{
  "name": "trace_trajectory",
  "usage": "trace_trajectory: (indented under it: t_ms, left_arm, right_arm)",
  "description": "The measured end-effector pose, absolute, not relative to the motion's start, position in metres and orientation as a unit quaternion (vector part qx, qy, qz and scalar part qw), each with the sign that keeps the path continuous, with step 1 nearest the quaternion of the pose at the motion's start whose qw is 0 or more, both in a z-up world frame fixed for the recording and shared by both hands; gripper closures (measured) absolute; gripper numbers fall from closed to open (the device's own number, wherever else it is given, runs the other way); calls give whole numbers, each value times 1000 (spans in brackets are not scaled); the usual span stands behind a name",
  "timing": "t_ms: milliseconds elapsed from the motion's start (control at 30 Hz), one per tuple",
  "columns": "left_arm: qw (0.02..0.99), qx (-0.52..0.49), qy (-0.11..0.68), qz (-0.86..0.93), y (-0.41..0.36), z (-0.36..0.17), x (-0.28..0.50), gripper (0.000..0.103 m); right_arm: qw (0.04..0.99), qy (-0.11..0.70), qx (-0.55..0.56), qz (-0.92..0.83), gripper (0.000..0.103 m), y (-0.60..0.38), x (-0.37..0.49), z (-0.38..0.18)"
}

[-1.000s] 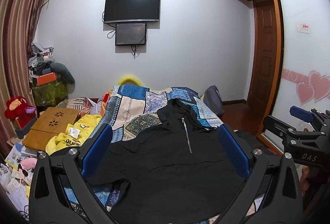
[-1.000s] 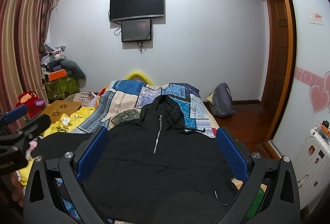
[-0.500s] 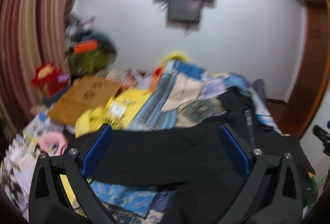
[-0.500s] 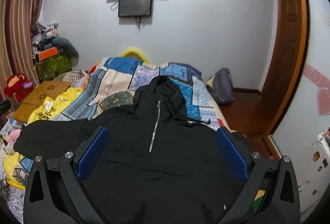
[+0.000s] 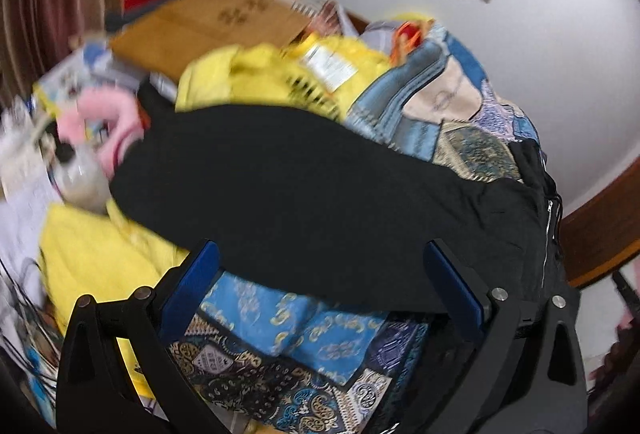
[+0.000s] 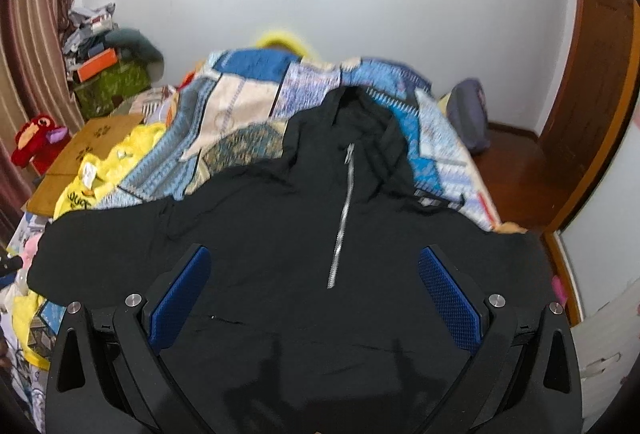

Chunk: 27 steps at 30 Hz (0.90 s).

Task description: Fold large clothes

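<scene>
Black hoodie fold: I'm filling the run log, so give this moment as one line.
stage: pre-grasp | black hoodie: spread on bed, zipper up | left hand-held gripper: open over sleeve | right hand-held gripper: open, empty

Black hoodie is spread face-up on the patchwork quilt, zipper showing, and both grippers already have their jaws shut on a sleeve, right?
Not quite. The black hoodie does lie face-up on the patchwork quilt, zipper showing, but both wrist views show the left gripper and right gripper with jaws open, gripping nothing.
</scene>
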State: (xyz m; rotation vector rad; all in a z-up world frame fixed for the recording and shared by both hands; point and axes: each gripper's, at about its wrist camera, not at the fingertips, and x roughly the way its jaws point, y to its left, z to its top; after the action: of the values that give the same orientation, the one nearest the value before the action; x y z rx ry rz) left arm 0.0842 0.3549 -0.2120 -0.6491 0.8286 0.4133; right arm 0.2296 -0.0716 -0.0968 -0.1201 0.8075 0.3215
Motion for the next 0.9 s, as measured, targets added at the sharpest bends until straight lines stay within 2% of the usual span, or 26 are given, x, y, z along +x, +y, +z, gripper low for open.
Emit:
trace_trajectory:
  t_ms: [300,467,600,700,767,833,900]
  left_arm:
    - [789,-478,361,138,401,-274,66,0]
    - [771,-502,366,144,414,-298,71,14]
    - [784,-480,355,171,426,-305,78,21]
    - [786,-478,342,191,436,-308,80,32]
    - [790,-469,335,207,440,-304,83,47]
    - [806,-452,317,213,442,-294,85,52]
    - [817,-436,310,217,442,-284,90,65]
  right_arm:
    - [882,435,-83,160,0,-57,241,-126]
    - [884,431,-88,159,0,-56,242,-123]
    - [887,425,-90,160,0,-55,240,-120]
    - [888,421,-90,161,0,-53,238,-117]
    - [889,418,-91,160,0,-53,236,-115]
    - [891,413,-92,161,0,-54,235,-111]
    - [896,402,-92,165,0,-54,232,-102]
